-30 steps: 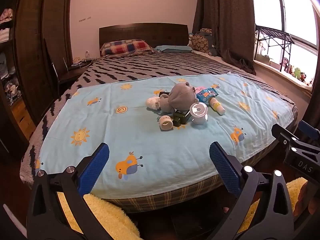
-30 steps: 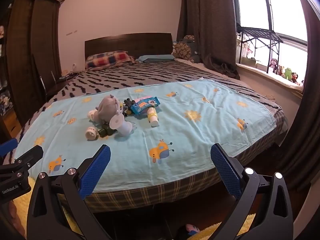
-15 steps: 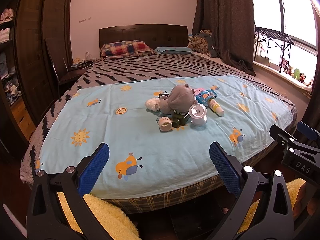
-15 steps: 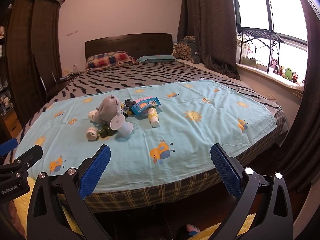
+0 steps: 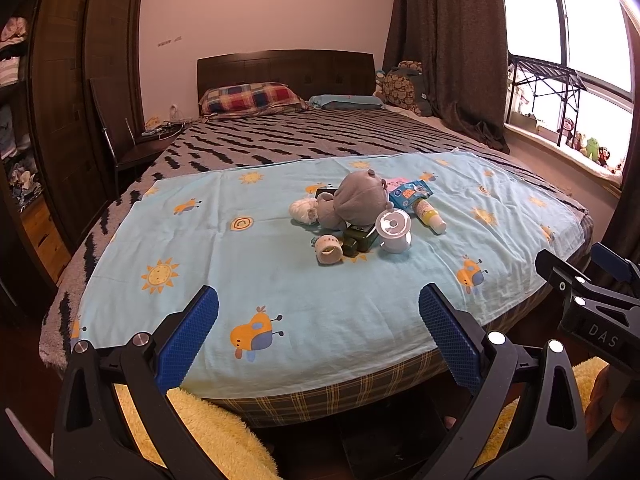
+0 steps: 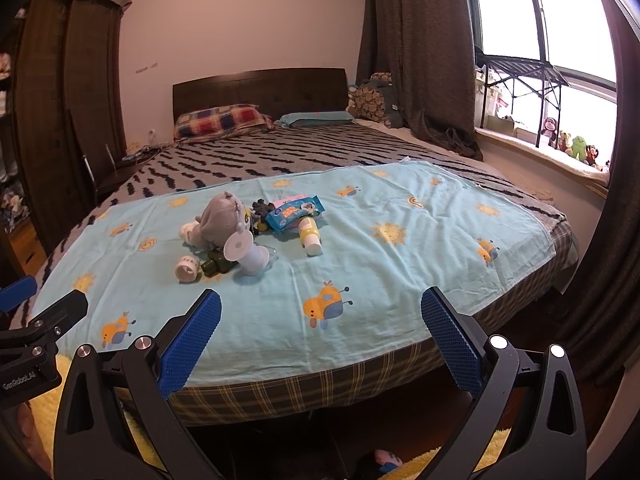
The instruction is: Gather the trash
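A heap of items lies mid-bed on a light blue sheet: a grey plush toy, a small white cup on its side, a dark green bottle, a white funnel-shaped plastic piece, a yellow bottle and a blue snack packet. The same grey plush toy, blue snack packet and yellow bottle show in the right wrist view. My left gripper and right gripper both stand open and empty, short of the bed's foot edge.
A dark wardrobe and a chair flank the bed's left side. Curtains and a window sill with small toys lie to the right. Yellow fluffy fabric sits below the grippers near the dark floor.
Both views have drifted very slightly backward and up from the bed. The heap has not moved and both grippers stay open.
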